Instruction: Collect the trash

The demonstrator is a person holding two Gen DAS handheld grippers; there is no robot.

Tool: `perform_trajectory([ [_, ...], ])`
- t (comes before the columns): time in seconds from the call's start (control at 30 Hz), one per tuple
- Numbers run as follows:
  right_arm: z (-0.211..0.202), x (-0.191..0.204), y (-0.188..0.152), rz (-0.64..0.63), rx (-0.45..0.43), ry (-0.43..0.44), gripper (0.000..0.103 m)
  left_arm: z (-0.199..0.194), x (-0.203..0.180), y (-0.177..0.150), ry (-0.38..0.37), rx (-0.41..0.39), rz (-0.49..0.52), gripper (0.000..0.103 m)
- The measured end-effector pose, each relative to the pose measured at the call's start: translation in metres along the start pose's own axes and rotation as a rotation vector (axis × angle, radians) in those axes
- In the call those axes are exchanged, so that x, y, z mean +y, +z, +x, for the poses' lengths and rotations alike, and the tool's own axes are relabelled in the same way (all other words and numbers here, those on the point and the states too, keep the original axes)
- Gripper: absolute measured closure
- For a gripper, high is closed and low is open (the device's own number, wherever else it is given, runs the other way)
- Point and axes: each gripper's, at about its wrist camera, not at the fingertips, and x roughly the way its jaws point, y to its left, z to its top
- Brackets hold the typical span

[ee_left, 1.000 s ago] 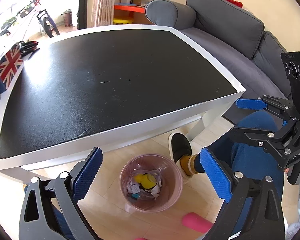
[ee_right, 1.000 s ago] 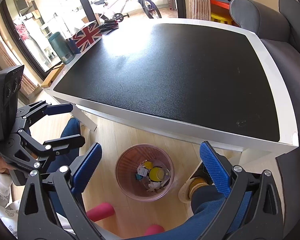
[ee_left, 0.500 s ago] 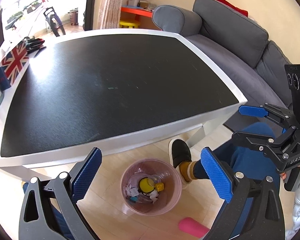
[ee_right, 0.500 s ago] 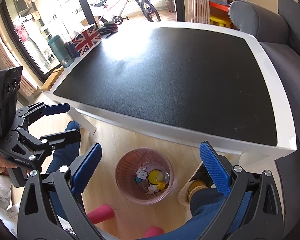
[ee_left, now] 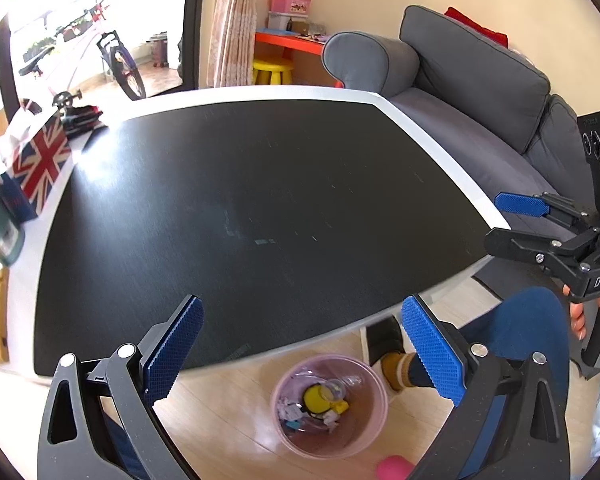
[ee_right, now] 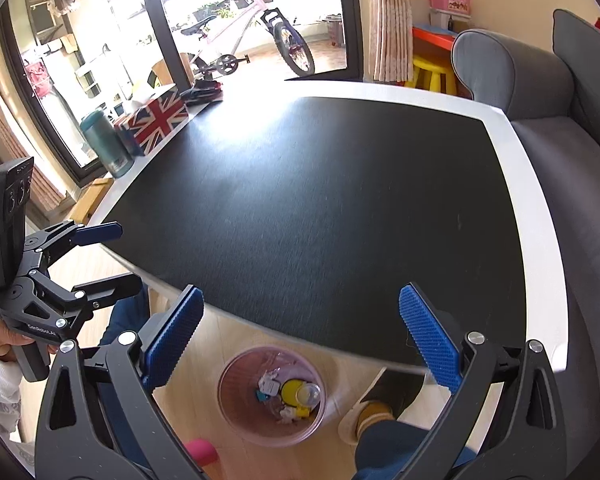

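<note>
A pink translucent trash bin (ee_left: 364,436) (ee_right: 236,416) stands on the wood floor below the table's near edge. Inside it lie a yellow bottle (ee_left: 315,398) (ee_right: 294,392) and small scraps. My left gripper (ee_left: 300,344) hangs open above the table edge and the bin, holding nothing; it also shows at the left of the right wrist view, left gripper (ee_right: 104,256). My right gripper (ee_right: 300,332) is open and empty as well, above the same edge; from the left wrist view it sits far right, right gripper (ee_left: 508,220). The black tabletop (ee_left: 260,200) (ee_right: 320,200) carries no trash in view.
A Union Jack tissue box (ee_left: 36,160) (ee_right: 156,120) and a dark green flask (ee_right: 106,142) stand at the table's left edge. A grey sofa (ee_left: 480,92) runs along the right. The person's leg and shoe (ee_left: 384,340) are beside the bin. A pink object (ee_left: 392,468) lies on the floor.
Both grippers have risen and tilted up, so more of the room shows and the bin sits lower in both views. Both stay open and empty.
</note>
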Motion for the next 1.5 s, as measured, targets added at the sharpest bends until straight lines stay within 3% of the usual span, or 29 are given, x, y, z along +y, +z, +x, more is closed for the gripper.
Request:
perform_trajectory([
  [0.53,0.034,-0.01,0.046,-0.009,0.029,0.003,0.006,0.028,0.023,0.05,-0.007,0.032,0.007,0.008],
  [0.83,0.04,-0.01,0.05,0.0,0.032,0.014,0.006,0.038,0.026,0.057,0.026,0.055,0.014,0.006],
  [1.0,0.041,-0.01,0.05,-0.003,0.037,0.018,0.006,0.039,0.029,0.057,-0.017,0.046,-0.004,0.006],
  [1.17,0.042,-0.008,0.052,-0.005,0.038,0.018,0.006,0.036,0.027,0.058,0.042,0.018,0.002,0.006],
  [1.27,0.042,-0.008,0.052,-0.004,0.04,0.019,0.006,0.036,0.029,0.058,0.016,0.018,-0.013,0.006],
  [1.5,0.046,-0.008,0.053,-0.008,0.047,0.016,0.006,0.036,0.029,0.059,0.038,0.018,0.001,0.006],
])
